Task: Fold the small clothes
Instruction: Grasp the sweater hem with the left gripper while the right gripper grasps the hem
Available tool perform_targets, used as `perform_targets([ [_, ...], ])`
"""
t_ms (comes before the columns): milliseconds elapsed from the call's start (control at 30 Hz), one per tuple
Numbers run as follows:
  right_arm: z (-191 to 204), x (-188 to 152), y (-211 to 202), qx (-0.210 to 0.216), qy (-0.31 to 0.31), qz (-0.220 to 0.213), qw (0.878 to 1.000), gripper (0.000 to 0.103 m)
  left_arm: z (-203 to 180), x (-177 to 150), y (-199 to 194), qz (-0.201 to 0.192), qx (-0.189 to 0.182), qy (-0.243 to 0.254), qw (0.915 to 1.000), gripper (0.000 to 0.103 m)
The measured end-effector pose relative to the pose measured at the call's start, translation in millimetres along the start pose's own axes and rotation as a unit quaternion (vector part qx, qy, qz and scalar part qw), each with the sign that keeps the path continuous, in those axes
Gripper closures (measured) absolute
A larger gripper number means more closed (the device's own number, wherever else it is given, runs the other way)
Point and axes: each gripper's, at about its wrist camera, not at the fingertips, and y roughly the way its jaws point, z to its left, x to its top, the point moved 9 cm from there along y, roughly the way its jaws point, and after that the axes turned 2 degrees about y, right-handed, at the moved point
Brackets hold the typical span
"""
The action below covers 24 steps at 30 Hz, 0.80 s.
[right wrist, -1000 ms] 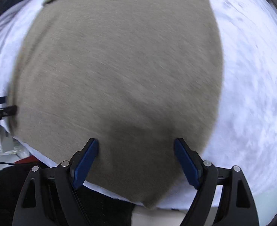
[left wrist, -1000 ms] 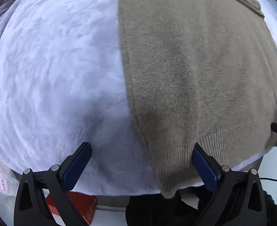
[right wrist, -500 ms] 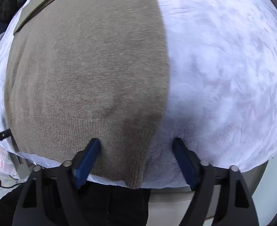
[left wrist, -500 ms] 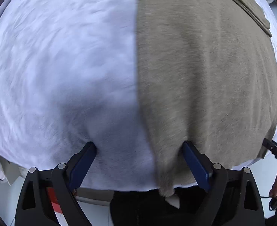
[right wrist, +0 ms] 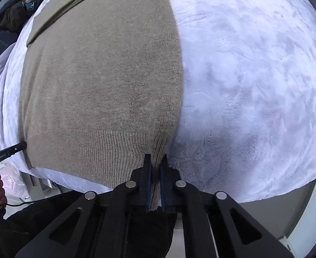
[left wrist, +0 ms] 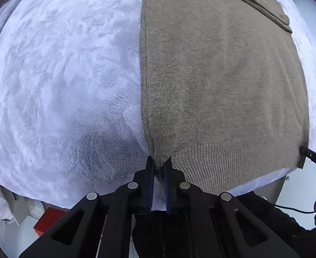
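- The left tool (left wrist: 159, 163) is clenched on the near left corner of the olive knit sweater (left wrist: 222, 86), its blue pads pinching the ribbed hem where the side edge meets it.
- The right tool (right wrist: 155, 161) is clenched on the near right corner of the same sweater (right wrist: 97, 86), a bunched fold of hem running back between its pads.
- Just beyond both tools the sweater lies flat on a white fleece blanket (left wrist: 61, 75), ribbed hem nearest, body stretching away from them.
- At the far end of the sweater a folded-over band crosses its width.
- Beside the left tool, blanket spreads bare to the left; beside the right tool (right wrist: 254, 75), to the right.
- Below the left tool, past the blanket's near edge, a red box (left wrist: 50, 221) sits low.
- Far left of the right tool, dark clothes (right wrist: 11, 15) lie beyond the blanket.
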Motion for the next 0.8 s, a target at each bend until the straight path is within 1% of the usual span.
perform_targets([
  [33, 1.4, 1.0, -4.4, 0.001, -0.003, -0.005, 1.0, 0.096, 1.5, -3.1, 2.1, 0.001, 0.004, 0.004, 1.0, 0.095],
  [67, -1.0, 9.3, 7.2, 0.0, -0.007, -0.009, 1.0, 0.096, 2.8, -6.3, 10.6, 0.011, 0.01, 0.006, 0.9999, 0.095],
  [100, -3.5, 8.6, 8.3, -0.003, -0.008, -0.008, 1.0, 0.097, -0.4, -10.3, 20.8, 0.02, 0.013, 0.006, 0.9997, 0.095],
  [167, 4.7, 12.3, 18.0, -0.012, -0.001, 0.002, 1.0, 0.097, -2.1, -9.2, 26.1, 0.026, 0.022, 0.012, 0.9994, 0.095],
  [200, -0.3, 11.2, 18.3, -0.013, 0.003, 0.003, 1.0, 0.097, -4.2, -9.1, 26.3, 0.028, 0.03, 0.021, 0.9989, 0.095],
  [233, -2.9, 12.6, 17.8, -0.014, 0.004, 0.004, 1.0, 0.097, -19.6, -9.1, 35.9, 0.029, 0.039, 0.032, 0.9983, 0.095],
  [267, -4.3, 16.1, 14.5, -0.019, 0.002, 0.005, 1.0, 0.097, -28.0, -8.4, 37.2, 0.029, 0.048, 0.045, 0.9974, 0.095],
  [300, -3.1, 21.8, 9.3, -0.024, -0.003, 0.006, 1.0, 0.097, -30.3, -10.1, 35.1, 0.027, 0.054, 0.06, 0.9964, 0.095],
  [333, 0.1, 22.1, 10.5, -0.029, -0.01, 0.006, 1.0, 0.097, -36.9, -10.0, 36.3, 0.028, 0.055, 0.063, 0.9961, 0.095],
  [400, 11.6, 23.5, 18.7, -0.032, -0.004, 0.011, 0.999, 0.097, -41.1, -12.5, 29.4, 0.039, 0.035, 0.051, 0.9973, 0.094],
  [467, 10.1, 27.1, 13.6, -0.03, -0.004, 0.025, 0.999, 0.093, -43.1, -12.4, 11.7, 0.048, 0.009, 0.035, 0.9982, 0.094],
  [500, 10.0, 33.1, 8.1, -0.039, -0.011, 0.028, 0.999, 0.081, -41.8, -11.0, 3.4, 0.044, 0.011, 0.033, 0.9984, 0.094],
  [533, 10.8, 36.7, 0.2, -0.05, -0.021, 0.024, 0.998, 0.066, -38.5, -6.9, -11.0, 0.032, 0.023, 0.036, 0.9986, 0.094],
  [567, 13.5, 42.6, -12.5, -0.051, -0.03, 0.008, 0.998, 0.055, -37.7, -4.5, -20.0, 0.021, 0.033, 0.041, 0.9984, 0.094],
  [600, 17.8, 49.1, -24.7, -0.054, -0.037, -0.011, 0.998, 0.034, -36.9, -3.4, -32.1, 0.013, 0.037, 0.043, 0.9983, 0.094],
  [633, 17.6, 57.5, -40.1, -0.066, -0.045, -0.038, 0.996, 0.029, -37.2, 2.0, -41.6, 0.004, 0.034, 0.038, 0.9987, 0.094],
  [667, 18.6, 66.0, -53.8, -0.078, -0.055, -0.064, 0.993, 0.029, -39.4, 9.3, -43.5, -0.003, 0.024, 0.03, 0.9993, 0.094],
  [700, 25.3, 74.1, -62.2, -0.079, -0.069, -0.081, 0.991, 0.029, -43.2, 15.9, -53.2, -0.013, 0.011, 0.022, 0.9996, 0.094],
  [733, 35.0, 83.6, -68.5, -0.075, -0.089, -0.094, 0.989, 0.029, -48.9, 28.7, -57.3, -0.024, 0.0, 0.015, 0.9996, 0.094],
  [800, 53.4, 103.5, -70.0, -0.076, -0.133, -0.099, 0.983, 0.029, -69.7, 52.1, -51.3, -0.033, -0.011, 0.012, 0.9993, 0.094],
])
